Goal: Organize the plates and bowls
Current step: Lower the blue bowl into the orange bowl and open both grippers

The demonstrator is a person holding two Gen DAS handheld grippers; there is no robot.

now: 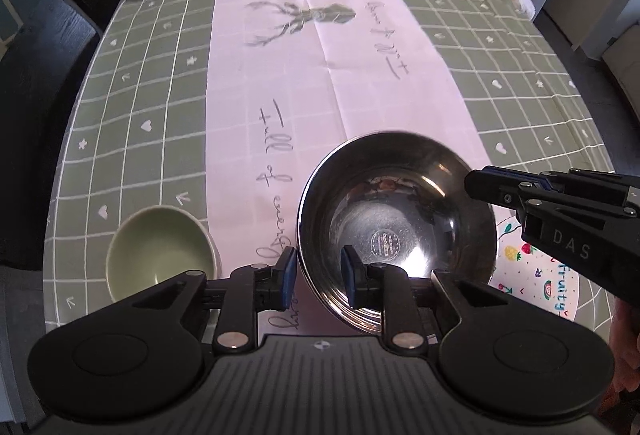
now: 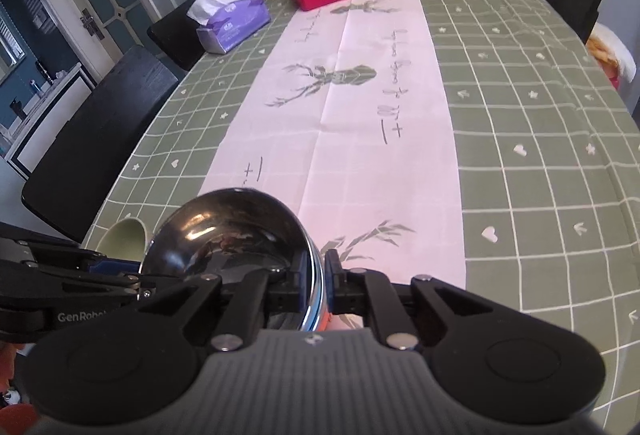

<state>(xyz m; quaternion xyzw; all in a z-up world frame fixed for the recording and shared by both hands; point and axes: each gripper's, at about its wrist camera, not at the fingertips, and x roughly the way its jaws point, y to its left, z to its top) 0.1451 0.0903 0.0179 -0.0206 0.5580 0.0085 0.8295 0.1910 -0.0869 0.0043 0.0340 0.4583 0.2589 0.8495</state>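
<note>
The right tongs (image 2: 323,283) are clenched on the near rim of the steel bowl (image 1: 396,227), 1 pad inside the wall and 1 outside, so the bowl is carried by this grip alone. In the right wrist view the thin rim is seen pinched edge-on between the blue pads, which suits a hard, slippery wall with no handle to take. The left tongs (image 1: 318,277) straddle the opposite side of the same rim, but their pads stand apart from the metal; they are released and press on nothing. The bowl is held tilted above the pink runner of the surface (image 1: 132,107), its lower edge over the fruit-patterned plate (image 1: 536,275); whether it touches that plate cannot be told.

The green bowl (image 1: 160,255) sits upright on the surface just to the left, apart from the steel bowl. A stack is judged to be the aim: plate beneath, bowls nested above. A slip is judged the main risk, as polished steel is held at 1 narrow point only.
</note>
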